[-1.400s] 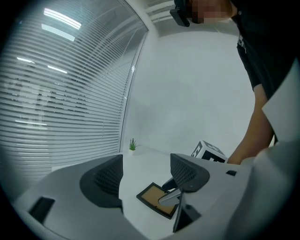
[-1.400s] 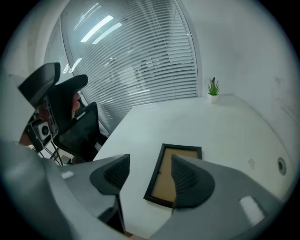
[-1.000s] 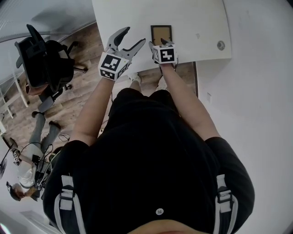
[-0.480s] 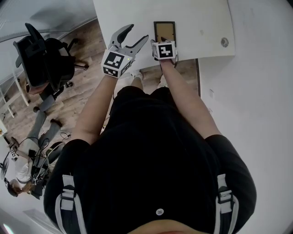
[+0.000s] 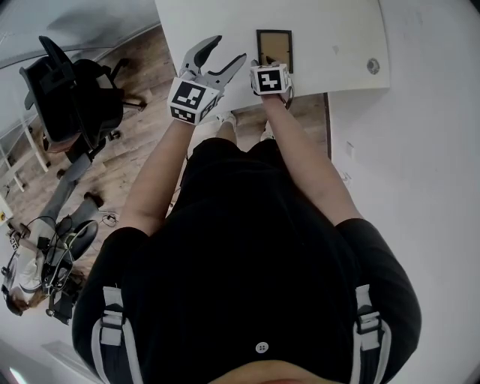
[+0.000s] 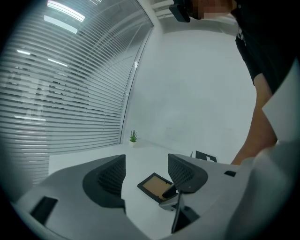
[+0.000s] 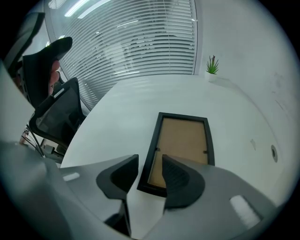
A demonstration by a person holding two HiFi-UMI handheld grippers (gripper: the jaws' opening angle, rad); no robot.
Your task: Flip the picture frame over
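Bare white tabletop open on every side of the picture frame, flat near the front edge. Far edge: small potted plant, well apart. Right: flush round grommet. Left, off the tabletop: office chair.

The room is bright and evenly lit: strip lights glow high up beside the pale blinds, and the white table nearly washes out, with only soft, faint shadows lying on it. All three views bulge like a fisheye, straight edges bowing outward, and the two gripper views sit in a round picture with black corners. Detail is crisp in the middle and softens toward the rims.
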